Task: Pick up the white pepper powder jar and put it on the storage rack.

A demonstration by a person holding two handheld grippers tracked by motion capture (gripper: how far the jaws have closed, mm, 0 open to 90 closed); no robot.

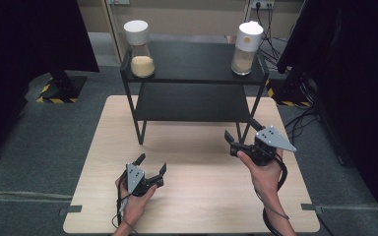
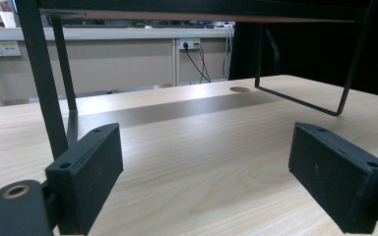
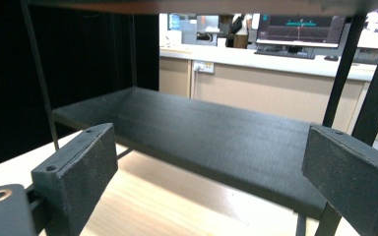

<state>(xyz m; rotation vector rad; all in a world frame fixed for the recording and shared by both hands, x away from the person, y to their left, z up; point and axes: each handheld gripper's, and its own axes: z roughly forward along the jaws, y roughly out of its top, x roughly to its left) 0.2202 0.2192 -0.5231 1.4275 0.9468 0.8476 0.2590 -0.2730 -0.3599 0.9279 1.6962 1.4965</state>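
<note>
Black grippers (image 1: 151,166), grey triangular plates (image 1: 274,137), cables (image 1: 270,216)

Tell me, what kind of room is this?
Probably a lab or workshop, not a home. There's a wooden test table with a black shelf rack, black curtains around it, and a counter with a computer screen behind.

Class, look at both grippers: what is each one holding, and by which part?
Nothing. The left gripper and the right gripper are both open, with only air between their jaws.

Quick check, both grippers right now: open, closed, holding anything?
Left gripper: open, holding nothing, low over the table.
Right gripper: open, holding nothing, pointed at the black shelf rack.
</note>
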